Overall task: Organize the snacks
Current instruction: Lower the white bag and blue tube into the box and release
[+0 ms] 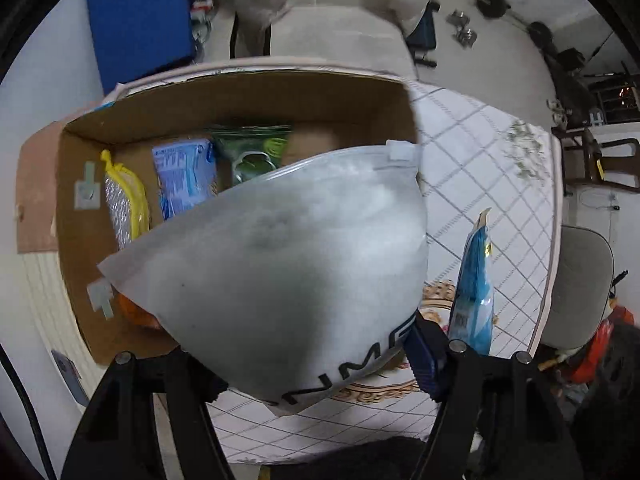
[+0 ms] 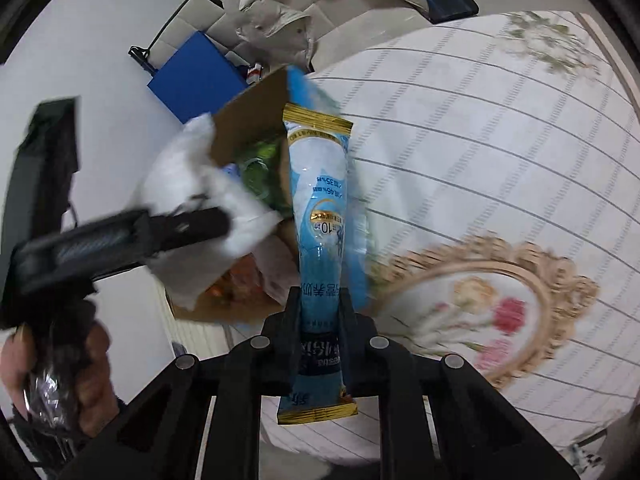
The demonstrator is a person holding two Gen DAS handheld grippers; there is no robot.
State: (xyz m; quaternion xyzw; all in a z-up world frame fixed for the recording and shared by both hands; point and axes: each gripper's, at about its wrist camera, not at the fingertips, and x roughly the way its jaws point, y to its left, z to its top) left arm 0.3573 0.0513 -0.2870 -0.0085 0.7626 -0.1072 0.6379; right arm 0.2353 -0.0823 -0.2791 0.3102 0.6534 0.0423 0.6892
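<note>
A frosted white zip pouch (image 1: 288, 264) fills the left wrist view, held over the open cardboard box (image 1: 240, 92) by my left gripper (image 1: 304, 364), which is shut on its lower edge. Inside the box lie a yellow-edged packet (image 1: 124, 200), a pale blue packet (image 1: 184, 176) and a green packet (image 1: 252, 148). My right gripper (image 2: 320, 312) is shut on a long blue milk-powder sachet (image 2: 320, 208) with gold ends, held upright beside the box (image 2: 248, 120). The same sachet (image 1: 474, 292) shows at the right of the left wrist view. The left gripper (image 2: 200, 220) with its white pouch (image 2: 180, 184) appears in the right wrist view.
The box stands on a table with a white quilted cloth (image 2: 500, 140) bearing a floral medallion (image 2: 492, 308). A blue panel (image 1: 140, 20), a chair with a pale padded jacket (image 2: 288, 4) and a grey chair (image 1: 580, 284) surround it. A hand (image 2: 92, 364) grips the left tool.
</note>
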